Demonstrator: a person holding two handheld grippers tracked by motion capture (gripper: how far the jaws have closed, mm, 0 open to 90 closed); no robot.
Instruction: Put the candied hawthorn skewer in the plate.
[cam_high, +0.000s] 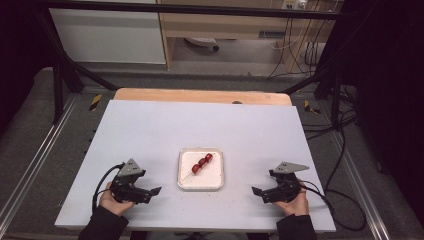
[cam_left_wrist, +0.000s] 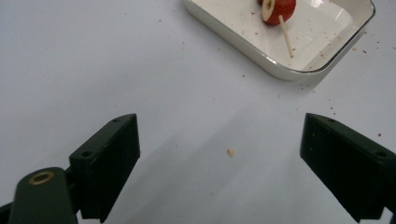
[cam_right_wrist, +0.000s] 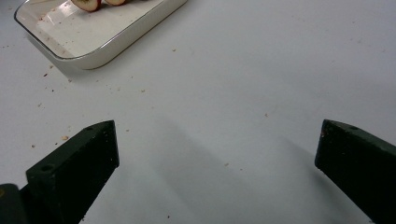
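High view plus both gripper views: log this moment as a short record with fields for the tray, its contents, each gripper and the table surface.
tray: white rectangular dish with rounded corners, at the middle of the white table
contents: thin wooden skewer with three red fruit pieces, lying diagonally inside the tray
left gripper: jaws wide apart, nothing between them, on the table left of the tray
right gripper: jaws wide apart, nothing between them, right of the tray
surface: small reddish crumbs scattered around the tray
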